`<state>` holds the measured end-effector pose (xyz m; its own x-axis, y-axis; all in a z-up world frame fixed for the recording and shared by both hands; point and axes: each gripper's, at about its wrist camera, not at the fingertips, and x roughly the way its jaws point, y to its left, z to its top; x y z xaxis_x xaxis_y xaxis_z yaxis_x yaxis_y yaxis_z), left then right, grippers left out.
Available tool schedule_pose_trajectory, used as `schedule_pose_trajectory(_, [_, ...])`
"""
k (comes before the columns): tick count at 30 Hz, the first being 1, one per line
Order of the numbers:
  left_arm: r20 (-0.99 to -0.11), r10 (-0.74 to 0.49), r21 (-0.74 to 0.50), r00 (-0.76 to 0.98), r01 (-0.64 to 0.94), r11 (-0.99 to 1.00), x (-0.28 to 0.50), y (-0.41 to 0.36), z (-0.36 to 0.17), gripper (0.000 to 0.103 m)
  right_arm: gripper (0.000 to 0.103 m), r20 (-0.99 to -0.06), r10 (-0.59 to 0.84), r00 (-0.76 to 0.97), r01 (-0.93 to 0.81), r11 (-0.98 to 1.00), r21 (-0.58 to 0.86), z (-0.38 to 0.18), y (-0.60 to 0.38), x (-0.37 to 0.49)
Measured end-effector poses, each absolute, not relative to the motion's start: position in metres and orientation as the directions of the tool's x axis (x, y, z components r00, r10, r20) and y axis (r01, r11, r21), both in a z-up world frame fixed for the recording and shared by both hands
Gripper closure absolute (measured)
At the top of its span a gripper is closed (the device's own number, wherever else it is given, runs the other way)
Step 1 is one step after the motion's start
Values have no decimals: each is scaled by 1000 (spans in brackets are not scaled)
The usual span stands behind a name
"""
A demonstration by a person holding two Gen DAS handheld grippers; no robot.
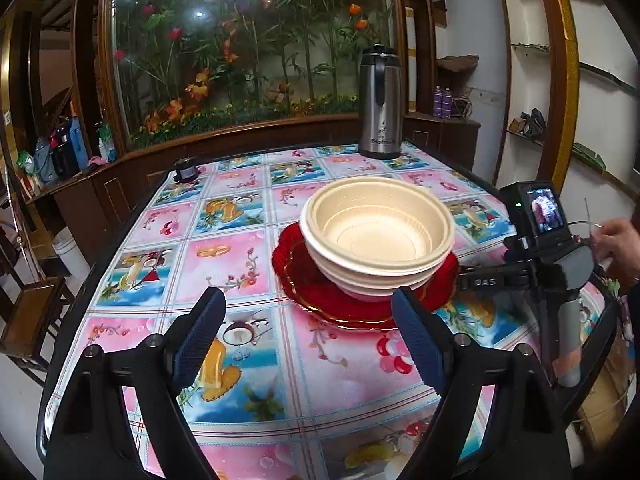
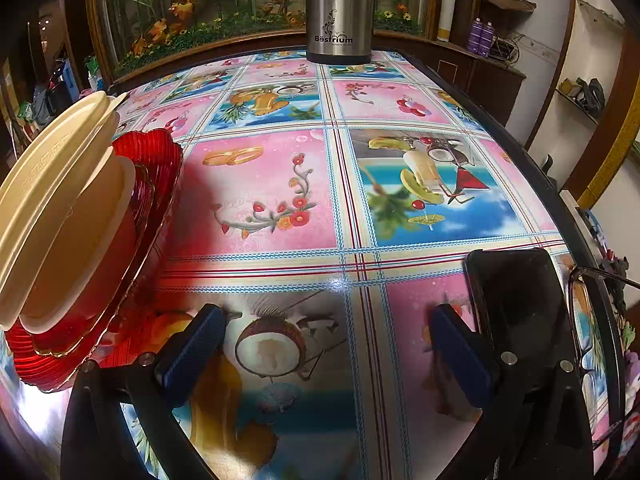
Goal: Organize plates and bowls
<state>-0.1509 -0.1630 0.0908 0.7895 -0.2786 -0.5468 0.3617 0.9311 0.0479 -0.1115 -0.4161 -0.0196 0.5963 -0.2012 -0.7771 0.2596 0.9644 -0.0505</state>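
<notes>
A stack of cream bowls (image 1: pixel 378 236) stands on a stack of red ribbed plates (image 1: pixel 320 292) on the patterned table. My left gripper (image 1: pixel 308 312) is open and empty, a little in front of the plates and above the table. In the right wrist view the bowls (image 2: pixel 60 208) and red plates (image 2: pixel 152 184) sit at the far left. My right gripper (image 2: pixel 326 328) is open and empty, low over the table to the right of the stack.
A steel thermos (image 1: pixel 380 104) stands at the table's far edge, and it also shows in the right wrist view (image 2: pixel 340 12). A black phone (image 2: pixel 516 300) and glasses (image 2: pixel 584 320) lie by the right edge. A small black object (image 1: pixel 186 170) sits at the far left. The other gripper's handle with camera (image 1: pixel 544 240) is at the right.
</notes>
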Motion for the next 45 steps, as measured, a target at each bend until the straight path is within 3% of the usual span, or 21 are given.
schedule_pose_trajectory(10, [-589, -291, 49, 754, 393, 918, -151, -182, 96, 17, 0, -777, -201, 596, 260, 964, -50, -20, -416, -112])
schedule_pose_trajectory(22, [-553, -163, 185, 817, 312, 932, -157, -190, 84, 17, 0, -777, -201, 596, 260, 964, -50, -20, -416, -112])
schedule_pose_trajectory(45, [-536, -158, 111, 829, 254, 961, -157, -145, 78, 17, 0, -777, -201, 596, 260, 964, -50, -20, -416, -111])
